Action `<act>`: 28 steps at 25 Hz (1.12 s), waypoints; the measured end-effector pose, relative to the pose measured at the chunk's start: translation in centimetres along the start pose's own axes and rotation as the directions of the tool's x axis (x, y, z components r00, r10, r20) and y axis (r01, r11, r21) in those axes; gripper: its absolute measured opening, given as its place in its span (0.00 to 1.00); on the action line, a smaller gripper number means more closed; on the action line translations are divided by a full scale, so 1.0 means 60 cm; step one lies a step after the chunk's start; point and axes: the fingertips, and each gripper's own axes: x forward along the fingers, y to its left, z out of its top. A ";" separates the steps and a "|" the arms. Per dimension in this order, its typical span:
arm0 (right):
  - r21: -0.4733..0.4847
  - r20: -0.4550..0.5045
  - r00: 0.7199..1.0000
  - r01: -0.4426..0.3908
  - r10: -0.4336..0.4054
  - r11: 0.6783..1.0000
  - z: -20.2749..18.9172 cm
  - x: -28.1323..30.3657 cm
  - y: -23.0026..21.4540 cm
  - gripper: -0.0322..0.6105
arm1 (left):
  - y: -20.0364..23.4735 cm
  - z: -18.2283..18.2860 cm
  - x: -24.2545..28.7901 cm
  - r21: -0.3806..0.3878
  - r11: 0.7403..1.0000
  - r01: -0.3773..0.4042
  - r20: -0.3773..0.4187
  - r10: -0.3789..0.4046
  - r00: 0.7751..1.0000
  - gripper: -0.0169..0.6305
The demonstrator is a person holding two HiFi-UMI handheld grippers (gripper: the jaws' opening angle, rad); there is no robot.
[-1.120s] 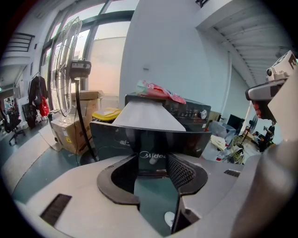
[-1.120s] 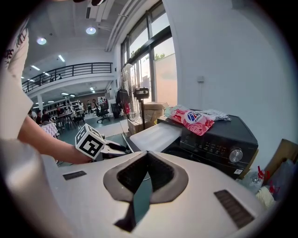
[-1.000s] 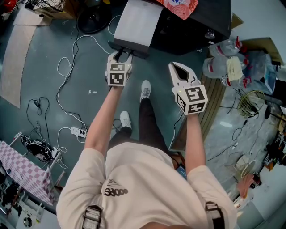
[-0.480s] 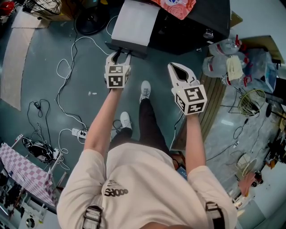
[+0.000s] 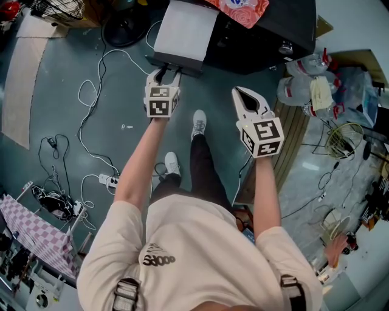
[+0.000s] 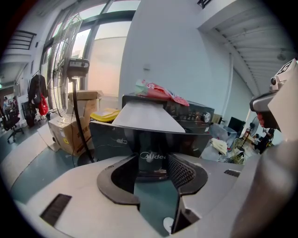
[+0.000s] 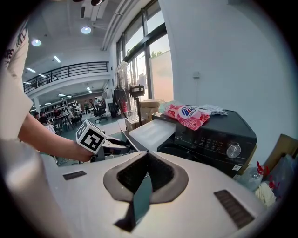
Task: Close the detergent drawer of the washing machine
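Observation:
The black washing machine point(image 5: 267, 30) stands at the top of the head view. Its detergent drawer point(image 5: 185, 30) sticks far out, white on top with a dark front panel point(image 6: 153, 139). My left gripper point(image 5: 164, 73) is right at that panel. It is open, and in the left gripper view point(image 6: 153, 162) the panel fills the gap just past the fingertips. Whether the tips touch it I cannot tell. My right gripper point(image 5: 238, 91) hangs in the air to the drawer's right, shut on nothing, with its tips meeting point(image 7: 146, 155). The right gripper view shows the drawer point(image 7: 151, 132) and the machine point(image 7: 214, 135).
A pink packet point(image 5: 243, 9) lies on the machine. White cables point(image 5: 91, 91) and a power strip point(image 5: 108, 180) trail over the floor at left. Plastic bottles point(image 5: 301, 79) and wooden boards point(image 5: 292, 140) lie at right. A standing fan point(image 6: 70, 69) and cardboard boxes point(image 6: 65, 135) are left of the machine.
The right gripper has drifted slightly down and to the right in the head view. The left gripper and the drawer stay as they were.

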 end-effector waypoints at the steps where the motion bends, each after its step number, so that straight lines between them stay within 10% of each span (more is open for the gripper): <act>1: 0.001 0.000 1.000 -0.001 0.001 1.000 -0.001 0.001 -0.001 0.04 | 0.000 -0.001 0.000 -0.002 1.000 0.000 0.000 0.000 1.000 0.33; 28: 0.038 -0.013 1.000 0.016 -0.015 0.999 -0.017 0.018 -0.021 0.04 | 0.000 0.020 0.028 -0.013 1.000 0.017 0.019 -0.017 1.000 0.33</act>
